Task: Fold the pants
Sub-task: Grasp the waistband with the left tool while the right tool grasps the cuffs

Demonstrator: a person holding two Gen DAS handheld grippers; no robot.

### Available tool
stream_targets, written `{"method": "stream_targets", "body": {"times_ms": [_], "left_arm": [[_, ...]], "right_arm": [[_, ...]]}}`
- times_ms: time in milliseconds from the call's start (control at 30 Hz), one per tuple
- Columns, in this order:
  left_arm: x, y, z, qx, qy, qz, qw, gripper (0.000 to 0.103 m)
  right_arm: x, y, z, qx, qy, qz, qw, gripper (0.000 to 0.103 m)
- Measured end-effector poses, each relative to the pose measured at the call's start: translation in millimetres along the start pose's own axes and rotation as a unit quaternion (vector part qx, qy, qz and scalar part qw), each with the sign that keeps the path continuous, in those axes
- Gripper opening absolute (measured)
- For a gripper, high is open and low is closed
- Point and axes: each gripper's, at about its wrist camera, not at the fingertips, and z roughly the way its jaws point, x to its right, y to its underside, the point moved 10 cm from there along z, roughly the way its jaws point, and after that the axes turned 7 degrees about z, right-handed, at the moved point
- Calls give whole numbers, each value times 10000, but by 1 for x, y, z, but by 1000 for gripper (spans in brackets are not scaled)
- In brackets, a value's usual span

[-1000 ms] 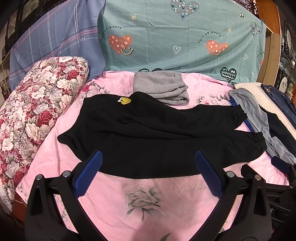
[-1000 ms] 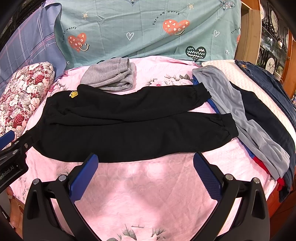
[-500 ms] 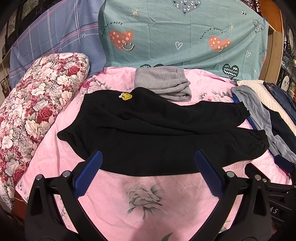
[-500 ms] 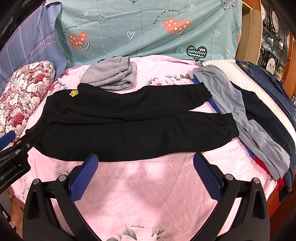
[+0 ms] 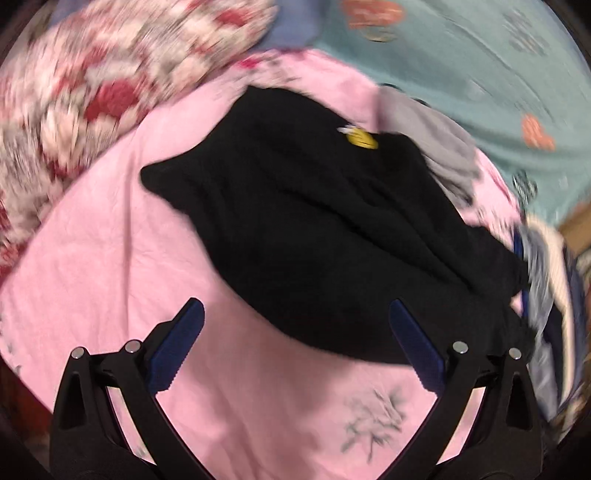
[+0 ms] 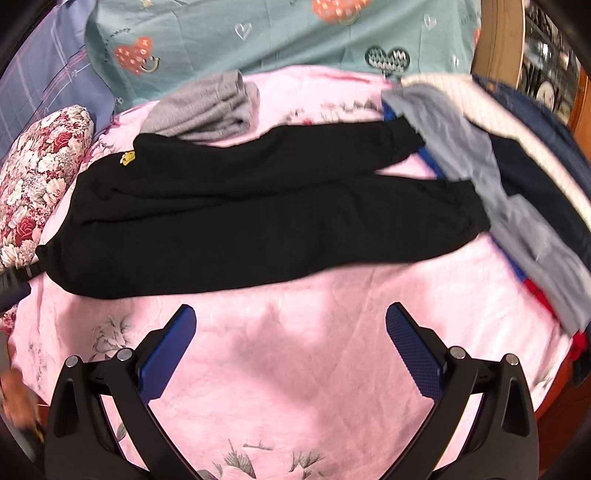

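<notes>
Fold not yet begun, as far as the frames show. The one pair of black soft-knit pants with a small yellow badge near the waist [image 6: 258, 218] is lying spread flat across the pink floral bed sheet [image 6: 295, 350], waist toward the left, both legs running side by side to the right and parting slightly at the cuffs. No crease or doubled layer is showing in the fabric.

Left tongs [image 5: 295, 343]: jaws spread wide, gripping nothing, hovering over the sheet just short of the near edge of the pants on the waist side. This view is smeared by motion blur, so fine detail is not readable. Right tongs [image 6: 290, 341]: likewise spread and empty, hanging above bare sheet with the lower leg lying ahead of them, apart from the cloth.

Remaining, by my judgement: the whole job. Leg over leg lengthwise, then cuffs brought toward the waist.

Count:
- black pants, 1
- tongs, 2, with blue pads
- folded grey knit garment [image 6: 210, 107] beyond the waist, 1, touching the pants' far edge
- heap of unfolded clothes at the right [image 6: 517, 192]: grey, dark navy, blue and red pieces overlapping; exact number not determinable
- red-and-white floral pillow [image 6: 40, 177] at the left, 1
- teal heart-print cloth [image 6: 258, 33] behind the bed, 1
</notes>
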Motion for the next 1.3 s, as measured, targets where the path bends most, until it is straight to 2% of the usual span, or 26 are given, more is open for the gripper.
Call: {"method": "stream_targets", "body": {"times_ms": [100, 300, 333, 367, 400, 433, 467, 500, 567, 600, 667, 733, 767, 800, 867, 900, 967, 1033, 1133, 1267, 1300], "left_arm": [[-46, -19, 25, -249, 385, -818, 9956, 100], [-71, -38, 54, -482, 558, -1317, 9885, 97], [-74, -38, 61, -580, 566, -1408, 9867, 84], [-73, -40, 67, -689, 541, -1467, 9853, 58], [-79, -40, 76, -860, 441, -1538, 9834, 48], [-86, -44, 79, -839, 269, -1544, 9841, 20], [-91, -46, 81, -884, 171, -1516, 9843, 14], [-92, -47, 81, -866, 256, -1562, 9836, 11], [-102, -47, 75, -660, 247, -1820, 9808, 8], [-114, -45, 68, -453, -49, -1923, 9803, 8], [-123, -33, 50, -142, 51, -2143, 9767, 8], [-134, -18, 23, 202, -9, -2303, 9729, 7], [-139, -13, 11, 362, -104, -2307, 9723, 7], [-149, -4, -6, 584, -373, -2239, 9721, 7], [-162, 3, -13, 549, -614, -2089, 9745, 7], [-165, 4, -11, 492, -577, -2122, 9743, 7], [-172, 6, -2, 383, -493, -2172, 9741, 8], [-173, 6, 6, 310, -588, -2119, 9750, 8], [-171, 4, 10, 294, -716, -2014, 9764, 8], [-167, 3, 10, 233, -708, -1960, 9778, 8], [-168, 3, 10, 211, -700, -1961, 9779, 8]], "right_arm": [[-1, -1, -4, 96, -35, -48, 9999, 102], [7, -3, -4, 133, 1, -13, 9999, 102], [10, -3, -3, 102, 11, 45, 9999, 102], [13, -3, -2, 84, 17, 90, 9999, 102], [14, -3, -2, 81, 26, 115, 9999, 102], [15, -3, -3, 91, 43, 137, 9999, 102], [16, -3, -4, 108, 64, 144, 9998, 102], [17, -4, -5, 128, 83, 148, 9998, 102], [19, -4, -7, 163, 117, 158, 9997, 102], [20, -4, -7, 173, 140, 168, 9996, 102], [22, -5, -7, 171, 176, 167, 9996, 102], [27, -9, -7, 185, 218, 106, 9995, 102], [33, -12, -7, 198, 249, 106, 9994, 102], [44, -17, -8, 212, 312, 177, 9991, 102], [70, -28, -7, 180, 387, 411, 9982, 102], [83, -34, -2, 69, 350, 495, 9981, 102], [108, -45, 19, -297, 316, 648, 9970, 102], [127, -55, 44, -657, 280, 725, 9948, 102], [154, -68, 76, -1028, 234, 1070, 9887, 102], [182, -79, 105, -1271, 237, 1554, 9794, 102], [188, -79, 112, -1356, 245, 1737, 9751, 98]]}}
